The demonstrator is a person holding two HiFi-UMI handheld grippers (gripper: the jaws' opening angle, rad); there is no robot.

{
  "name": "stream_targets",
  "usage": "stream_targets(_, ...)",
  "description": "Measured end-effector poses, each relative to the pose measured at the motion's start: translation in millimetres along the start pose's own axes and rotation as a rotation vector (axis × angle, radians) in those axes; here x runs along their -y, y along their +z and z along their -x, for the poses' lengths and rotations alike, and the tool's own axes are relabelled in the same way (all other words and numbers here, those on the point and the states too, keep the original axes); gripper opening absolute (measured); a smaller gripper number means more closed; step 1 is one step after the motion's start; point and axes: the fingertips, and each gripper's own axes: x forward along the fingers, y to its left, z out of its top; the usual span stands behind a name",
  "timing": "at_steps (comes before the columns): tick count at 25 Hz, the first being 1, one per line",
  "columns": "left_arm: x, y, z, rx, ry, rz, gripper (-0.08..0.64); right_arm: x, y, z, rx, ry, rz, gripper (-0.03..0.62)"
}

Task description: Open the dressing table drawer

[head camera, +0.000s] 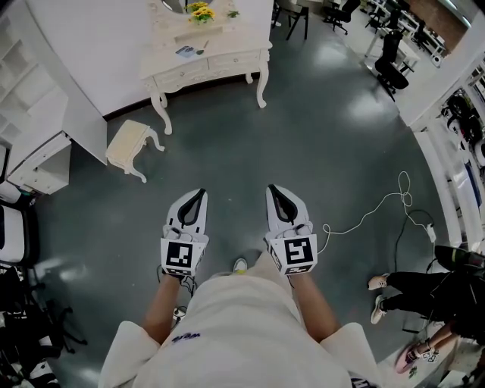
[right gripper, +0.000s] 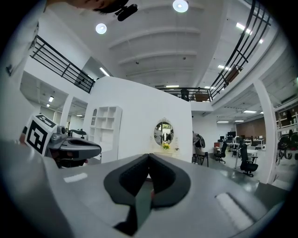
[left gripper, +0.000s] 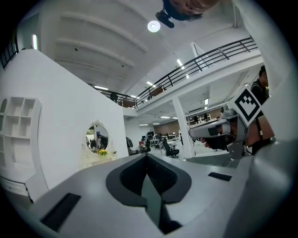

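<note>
A cream dressing table stands against the white wall at the top of the head view, its drawers closed, with yellow flowers on top. It is far ahead of both grippers. My left gripper and right gripper are held side by side over the grey floor, pointing toward the table, both shut and empty. In the left gripper view the oval mirror and table show small at the left beyond the left gripper. The right gripper view shows the mirror straight ahead above the right gripper.
A cream stool stands left of the table. White shelving runs along the left. A white cable lies on the floor at the right, near a seated person's legs. Office chairs stand at the far right.
</note>
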Motion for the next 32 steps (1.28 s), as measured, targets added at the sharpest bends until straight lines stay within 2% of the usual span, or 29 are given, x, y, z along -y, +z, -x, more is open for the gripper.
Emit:
stream_targets(9, 1, -2, -3, -0.011, 0.003, 0.000, 0.009, 3, 0, 1, -0.013, 0.005, 0.018, 0.025)
stream_targets(17, 12, 15, -2, 0.039, -0.024, 0.008, 0.011, 9, -2, 8, -0.013, 0.000, -0.001, 0.054)
stream_targets(20, 11, 15, -3, 0.046, -0.010, 0.011, 0.017, 9, -1, 9, -0.010, 0.013, -0.002, 0.071)
stream_targets(22, 11, 16, -3, 0.053, -0.001, 0.028, 0.057, 9, -1, 10, -0.008, 0.020, -0.004, 0.084)
stream_targets(27, 15, 19, -2, 0.059, -0.005, 0.045, 0.094, 12, 0, 15, -0.005, 0.021, -0.007, 0.104)
stream_targets(32, 21, 14, -2, 0.032, -0.020, 0.026, 0.218, 13, -1, 21, -0.007, 0.020, -0.011, 0.118)
